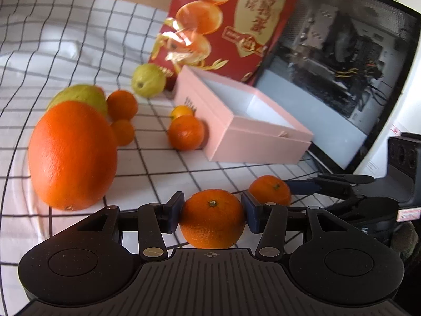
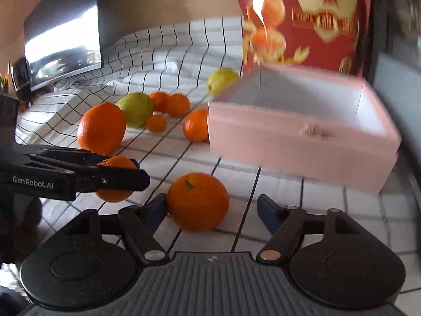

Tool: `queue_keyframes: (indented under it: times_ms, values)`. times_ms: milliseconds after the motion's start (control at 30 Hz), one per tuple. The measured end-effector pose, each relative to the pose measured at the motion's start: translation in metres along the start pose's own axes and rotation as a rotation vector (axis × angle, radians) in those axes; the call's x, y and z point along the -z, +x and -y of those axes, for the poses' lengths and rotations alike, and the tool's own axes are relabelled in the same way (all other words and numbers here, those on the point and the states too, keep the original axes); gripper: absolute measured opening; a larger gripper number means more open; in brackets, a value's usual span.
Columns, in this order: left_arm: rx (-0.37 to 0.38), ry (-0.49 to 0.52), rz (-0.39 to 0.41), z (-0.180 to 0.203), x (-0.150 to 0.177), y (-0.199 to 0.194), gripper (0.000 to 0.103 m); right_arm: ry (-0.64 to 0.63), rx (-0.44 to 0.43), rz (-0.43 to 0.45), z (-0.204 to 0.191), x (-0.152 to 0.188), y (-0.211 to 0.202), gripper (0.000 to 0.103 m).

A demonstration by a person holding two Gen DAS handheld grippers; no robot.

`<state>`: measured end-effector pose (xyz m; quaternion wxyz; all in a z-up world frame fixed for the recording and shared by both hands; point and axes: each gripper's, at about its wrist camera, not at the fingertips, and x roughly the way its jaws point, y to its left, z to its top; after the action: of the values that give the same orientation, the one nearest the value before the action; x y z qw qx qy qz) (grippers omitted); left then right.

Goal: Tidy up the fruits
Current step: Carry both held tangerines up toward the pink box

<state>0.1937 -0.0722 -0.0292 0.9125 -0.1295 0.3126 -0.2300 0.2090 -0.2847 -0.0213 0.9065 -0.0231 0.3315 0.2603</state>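
My left gripper (image 1: pixel 212 212) is shut on a small mandarin (image 1: pixel 212 218); the same gripper (image 2: pixel 115 168) and its mandarin (image 2: pixel 115 179) show at the left of the right wrist view. My right gripper (image 2: pixel 212 210) is open around a second mandarin (image 2: pixel 197 201) that rests on the cloth and touches the left pad; it also shows in the left wrist view (image 1: pixel 269 189). An open, empty pink box (image 1: pixel 244 117) (image 2: pixel 302 131) lies beyond. A large orange (image 1: pixel 72 155) (image 2: pixel 102 127), two green-yellow fruits (image 1: pixel 148 80) (image 1: pixel 79 97) and several small mandarins (image 1: pixel 185 131) lie by it.
A white cloth with a black grid (image 1: pixel 65 39) covers the table. A red printed fruit carton (image 1: pixel 226 23) stands behind the pink box. A dark monitor (image 1: pixel 342 65) stands to the right of it; another screen (image 2: pixel 63 50) shows at the far left.
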Motion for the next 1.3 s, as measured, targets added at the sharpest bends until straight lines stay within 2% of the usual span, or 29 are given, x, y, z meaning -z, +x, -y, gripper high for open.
queue_keyframes:
  times_ms: [100, 167, 333, 567, 700, 800, 867, 1000, 1300]
  values:
    - [-0.002, -0.007, 0.005, 0.0, -0.001, 0.0, 0.054, -0.012, -0.027, -0.004, -0.001, 0.002, 0.0, 0.082]
    - [-0.011, -0.015, 0.011, 0.0, 0.0, 0.001, 0.054, -0.027, -0.075, -0.007, -0.002, 0.004, -0.002, 0.082]
    - [-0.001, -0.042, 0.036, -0.002, 0.0, -0.001, 0.054, -0.025, -0.085, -0.008, -0.002, 0.005, -0.003, 0.083]
    - [0.026, -0.079, 0.059, -0.008, 0.001, -0.006, 0.054, -0.057, -0.007, -0.015, -0.011, 0.005, -0.001, 0.083]
    - [0.015, -0.057, 0.147, -0.004, 0.004, -0.02, 0.054, -0.022, 0.051, -0.011, -0.007, 0.004, 0.001, 0.083]
    - [0.006, -0.098, 0.192, -0.01, 0.006, -0.027, 0.054, -0.034, 0.072, -0.012, -0.01, 0.004, 0.002, 0.084]
    - [-0.009, -0.121, 0.183, -0.014, 0.004, -0.025, 0.054, -0.03, 0.085, -0.005, -0.01, 0.005, 0.0, 0.086]
    - [-0.019, -0.106, 0.145, -0.011, 0.003, -0.02, 0.054, -0.038, 0.109, -0.001, -0.012, 0.006, -0.001, 0.087]
    - [0.005, -0.098, 0.049, -0.01, 0.009, -0.012, 0.054, -0.038, 0.105, -0.027, -0.012, 0.006, 0.001, 0.089]
